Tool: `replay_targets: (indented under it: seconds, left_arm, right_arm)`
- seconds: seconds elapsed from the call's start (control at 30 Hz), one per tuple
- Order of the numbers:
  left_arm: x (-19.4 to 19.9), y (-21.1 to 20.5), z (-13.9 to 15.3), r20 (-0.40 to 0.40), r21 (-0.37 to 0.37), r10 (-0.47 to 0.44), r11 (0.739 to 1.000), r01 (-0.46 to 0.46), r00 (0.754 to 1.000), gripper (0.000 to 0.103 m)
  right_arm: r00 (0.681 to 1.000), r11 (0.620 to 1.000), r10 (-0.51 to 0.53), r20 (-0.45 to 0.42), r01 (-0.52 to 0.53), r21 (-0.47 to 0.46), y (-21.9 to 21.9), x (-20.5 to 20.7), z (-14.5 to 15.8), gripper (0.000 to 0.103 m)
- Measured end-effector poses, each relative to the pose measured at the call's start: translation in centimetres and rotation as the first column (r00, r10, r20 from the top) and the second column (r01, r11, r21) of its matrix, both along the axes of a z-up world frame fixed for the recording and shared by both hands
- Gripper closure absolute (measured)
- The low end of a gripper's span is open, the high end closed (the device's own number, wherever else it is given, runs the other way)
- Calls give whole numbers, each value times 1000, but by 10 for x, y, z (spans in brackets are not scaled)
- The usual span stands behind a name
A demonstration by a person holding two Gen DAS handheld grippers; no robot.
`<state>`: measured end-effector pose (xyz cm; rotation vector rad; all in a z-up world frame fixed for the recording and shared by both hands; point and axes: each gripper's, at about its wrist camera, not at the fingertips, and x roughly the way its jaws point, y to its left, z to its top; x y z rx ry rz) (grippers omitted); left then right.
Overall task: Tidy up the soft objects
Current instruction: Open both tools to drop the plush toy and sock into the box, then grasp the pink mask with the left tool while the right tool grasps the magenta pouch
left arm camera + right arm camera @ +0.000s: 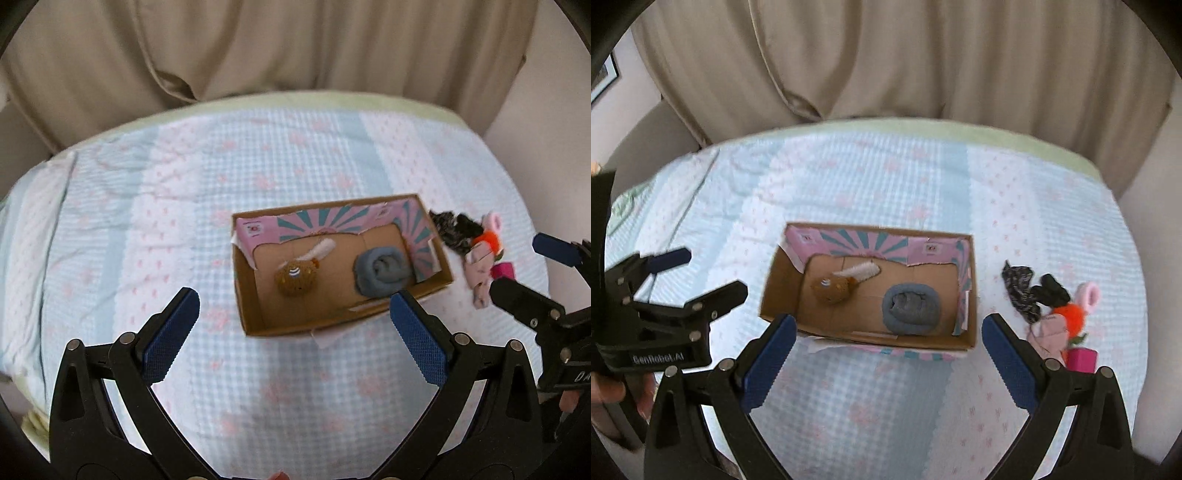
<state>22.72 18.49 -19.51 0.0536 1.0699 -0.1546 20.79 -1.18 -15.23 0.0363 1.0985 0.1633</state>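
Observation:
An open cardboard box point(255, 314) point(777, 291) lies on the bed. Inside it are a brown knitted toy point(295, 277) point(831, 288) with a white tail and a rolled grey-blue cloth point(382, 271) point(911, 303). Right of the box lies a heap: dark patterned cloth point(448, 227) point(1019, 286), a black piece point(1052, 290), a pink soft item point(480, 271) point(1051, 328), an orange pompom point(489, 240) point(1071, 317) and a magenta block point(503, 270) point(1080, 360). My left gripper point(295, 325) point(705, 271) hangs open before the box. My right gripper point(888, 349) point(524, 264) is open, empty, near the heap.
The bed has a pale blue and pink checked quilt point(184, 206) point(886, 406) with a green edge at the far side. Beige curtains point(295, 48) point(923, 59) hang behind it. A hand point(605, 387) holds the left gripper's handle.

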Motion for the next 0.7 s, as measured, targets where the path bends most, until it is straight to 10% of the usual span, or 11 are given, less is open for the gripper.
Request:
replay_targets:
  seconds: [0.7]
  left_arm:
    - [-115,-69,105,245,-88,22,996,0,969,1]
  right_arm:
    - [922,937,-344,176,349,3,-128,-130,90,3]
